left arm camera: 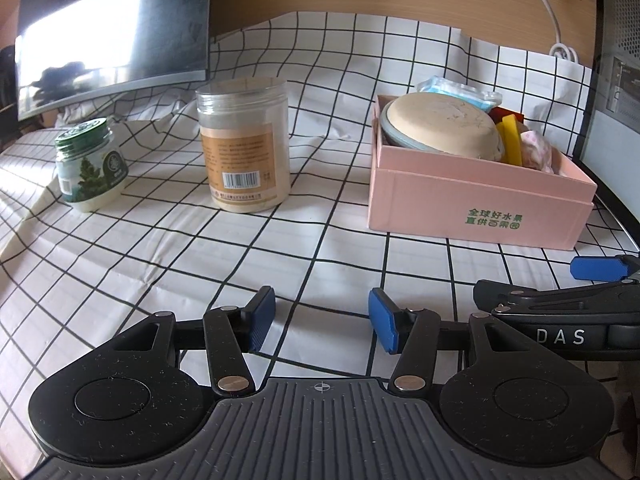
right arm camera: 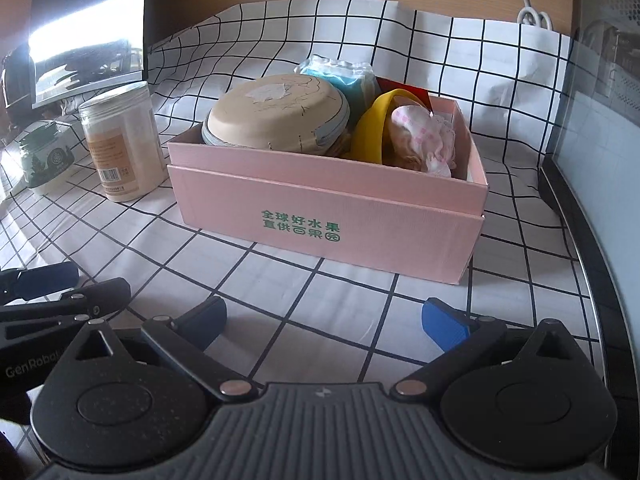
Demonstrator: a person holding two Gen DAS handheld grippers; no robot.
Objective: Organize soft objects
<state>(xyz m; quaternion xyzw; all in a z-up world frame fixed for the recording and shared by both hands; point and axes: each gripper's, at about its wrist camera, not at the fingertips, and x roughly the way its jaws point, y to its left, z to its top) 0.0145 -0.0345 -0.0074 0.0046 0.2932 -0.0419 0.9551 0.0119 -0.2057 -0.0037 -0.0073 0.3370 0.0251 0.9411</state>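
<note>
A pink box [left arm camera: 476, 204] [right arm camera: 320, 208] stands on the checked cloth. It holds a round beige pouch [left arm camera: 440, 126] [right arm camera: 276, 114], a blue-white packet [left arm camera: 460, 90] [right arm camera: 340, 74], a yellow band [left arm camera: 510, 136] [right arm camera: 372, 132], a red item [left arm camera: 506, 112] [right arm camera: 404, 90] and a pink-white cloth [left arm camera: 538, 150] [right arm camera: 424, 146]. My left gripper [left arm camera: 322, 322] is open and empty, low over the cloth, left of the box. My right gripper [right arm camera: 326, 320] is open and empty in front of the box; it also shows in the left wrist view [left arm camera: 592, 280].
A tall clear jar [left arm camera: 244, 144] [right arm camera: 122, 140] and a small green-lidded jar [left arm camera: 90, 164] [right arm camera: 44, 156] stand left of the box. A monitor [left arm camera: 112, 28] is at the back left. A white cable [left arm camera: 560, 48] hangs at the back right. The table edge [right arm camera: 592, 264] runs along the right.
</note>
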